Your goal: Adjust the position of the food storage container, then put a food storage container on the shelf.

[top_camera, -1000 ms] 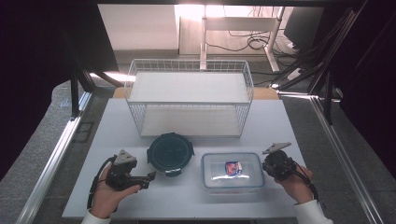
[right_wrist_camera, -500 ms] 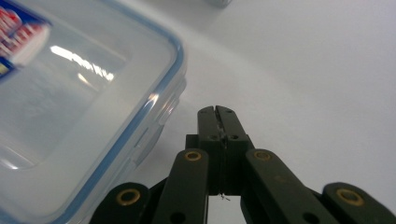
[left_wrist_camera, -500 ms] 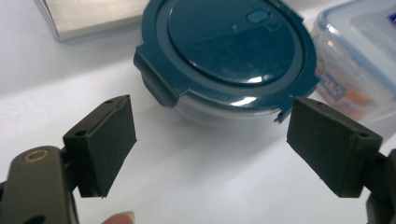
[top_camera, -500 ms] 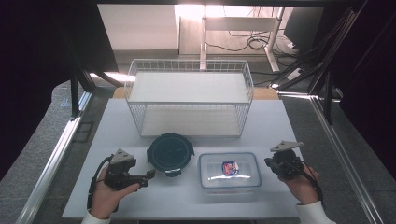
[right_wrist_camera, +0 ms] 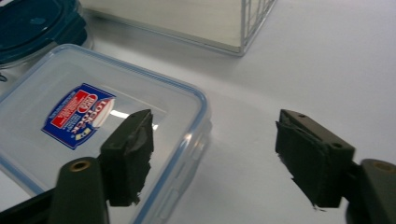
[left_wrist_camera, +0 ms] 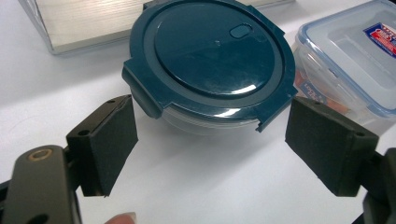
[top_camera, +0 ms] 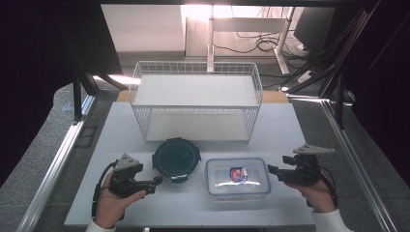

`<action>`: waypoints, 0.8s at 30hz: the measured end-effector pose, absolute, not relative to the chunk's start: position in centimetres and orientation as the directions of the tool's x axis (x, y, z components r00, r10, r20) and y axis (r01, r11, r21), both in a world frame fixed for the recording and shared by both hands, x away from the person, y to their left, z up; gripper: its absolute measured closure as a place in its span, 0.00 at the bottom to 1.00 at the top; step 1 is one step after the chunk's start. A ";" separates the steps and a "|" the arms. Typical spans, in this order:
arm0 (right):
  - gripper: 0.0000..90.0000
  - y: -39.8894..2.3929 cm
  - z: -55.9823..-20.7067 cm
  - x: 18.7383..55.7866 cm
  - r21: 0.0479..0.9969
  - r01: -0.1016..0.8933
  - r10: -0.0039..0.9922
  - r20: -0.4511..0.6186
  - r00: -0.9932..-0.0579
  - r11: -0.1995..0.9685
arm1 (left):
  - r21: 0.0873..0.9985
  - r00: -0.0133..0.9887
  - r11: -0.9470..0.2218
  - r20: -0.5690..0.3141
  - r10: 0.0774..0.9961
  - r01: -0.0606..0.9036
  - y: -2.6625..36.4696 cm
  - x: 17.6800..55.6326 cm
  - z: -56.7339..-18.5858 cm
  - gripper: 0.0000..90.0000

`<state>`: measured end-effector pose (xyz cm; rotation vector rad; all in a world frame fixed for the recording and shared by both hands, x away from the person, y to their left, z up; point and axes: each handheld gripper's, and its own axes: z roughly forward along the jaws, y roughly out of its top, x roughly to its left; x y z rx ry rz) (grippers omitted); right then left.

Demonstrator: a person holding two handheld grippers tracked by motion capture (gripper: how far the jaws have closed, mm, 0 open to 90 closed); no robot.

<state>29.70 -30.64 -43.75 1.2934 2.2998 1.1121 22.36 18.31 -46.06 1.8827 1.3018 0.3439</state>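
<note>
Right gripper (top_camera: 271, 170) first: its jaws have just been opening and now stand wide, with nothing pinched between them. In the right gripper view one pad hangs over the near corner of the clear rectangular box (right_wrist_camera: 100, 135) and the other over bare white tabletop (right_wrist_camera: 299, 60), so the box's blue-edged corner sits in the gap, untouched as far as I can tell. From above, that gripper sits just off the box's right end, tips pointing at it, held in the person's right hand (top_camera: 316, 191).

Over to the left gripper (top_camera: 157, 181): jaws spread wide here too, gripping nothing. In the left gripper view the two black pads frame the round dark-teal container (left_wrist_camera: 210, 60), which stands on the tabletop just beyond them, lid on, latch tabs sticking out at the rim. The pads are clear of it on both sides. The left hand (top_camera: 113, 200) holds that gripper low at the front left of the tabletop.

Stepping back: round container and clear box (top_camera: 237, 178) stand side by side near the front edge, close but apart, the box carrying a red-and-blue label (top_camera: 236, 173) on its lid. Behind them stands a white wire basket (top_camera: 196, 104), open side toward the person.
</note>
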 end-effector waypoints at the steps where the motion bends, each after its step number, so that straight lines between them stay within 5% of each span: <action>1: 0.28 -30.6 -43.8 29.7 0.736 0.605 0.818 0.124 -0.561 0.304 | 0.738 0.429 -0.142 -0.215 0.877 0.659 18.3 22.4 -46.1 0.18; 14: 0.19 -30.3 -43.9 29.3 0.729 0.614 0.799 0.159 -0.579 0.301 | 0.729 0.406 -0.090 -0.271 0.873 0.679 18.4 22.3 -45.6 0.16; 24: 0.17 -30.2 -44.0 29.0 0.724 0.628 0.796 0.185 -0.576 0.286 | 0.705 0.438 -0.070 -0.357 0.825 0.705 14.8 22.2 -44.3 0.12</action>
